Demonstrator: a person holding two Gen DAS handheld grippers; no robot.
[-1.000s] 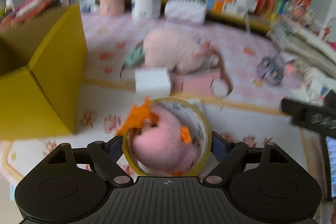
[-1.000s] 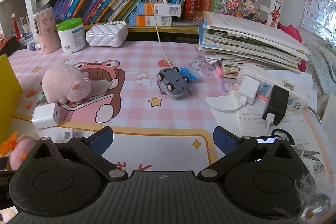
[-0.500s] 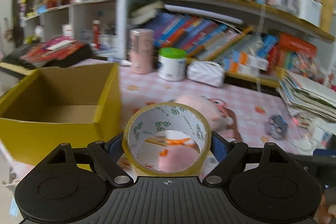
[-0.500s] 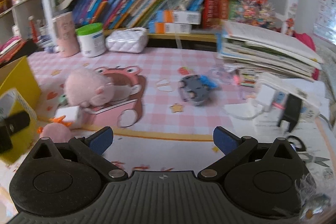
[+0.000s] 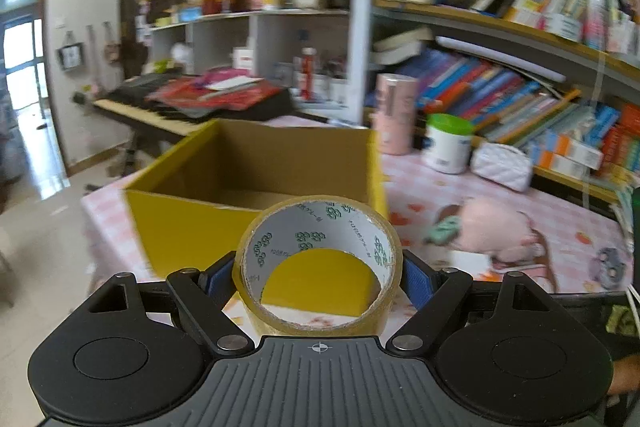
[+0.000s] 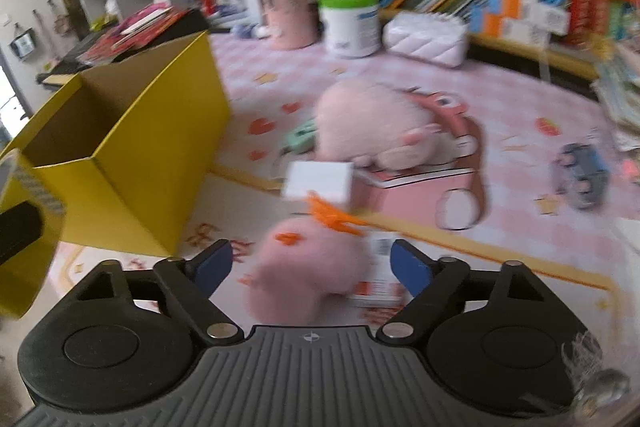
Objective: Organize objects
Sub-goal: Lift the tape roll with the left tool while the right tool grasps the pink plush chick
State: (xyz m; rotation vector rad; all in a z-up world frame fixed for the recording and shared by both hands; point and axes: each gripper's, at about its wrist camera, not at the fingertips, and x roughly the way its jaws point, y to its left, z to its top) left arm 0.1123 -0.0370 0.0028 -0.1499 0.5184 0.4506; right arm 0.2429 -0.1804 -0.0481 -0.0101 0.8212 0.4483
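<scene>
Two pink plush toys [image 6: 304, 275] [image 6: 372, 127], one tape roll [image 5: 318, 259], one yellow box [image 5: 256, 195].

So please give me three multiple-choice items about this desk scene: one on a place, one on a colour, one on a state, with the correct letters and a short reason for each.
1. Where is the roll of tape?
A. inside the box
B. between the pads of the left claw
C. on the bookshelf

2. What colour is the outside of the cardboard box?
A. yellow
B. blue
C. white

3. What is the state of the right claw?
A. shut on the white block
B. shut on the toy car
C. open, with the small pink plush between its pads but not pressed

Answers:
1 B: both blue pads sit against the sides of the roll, in front of the box.
2 A: its outer walls are yellow in both views.
3 C: gaps show between each pad and the plush; the jaws have just been closing.
</scene>
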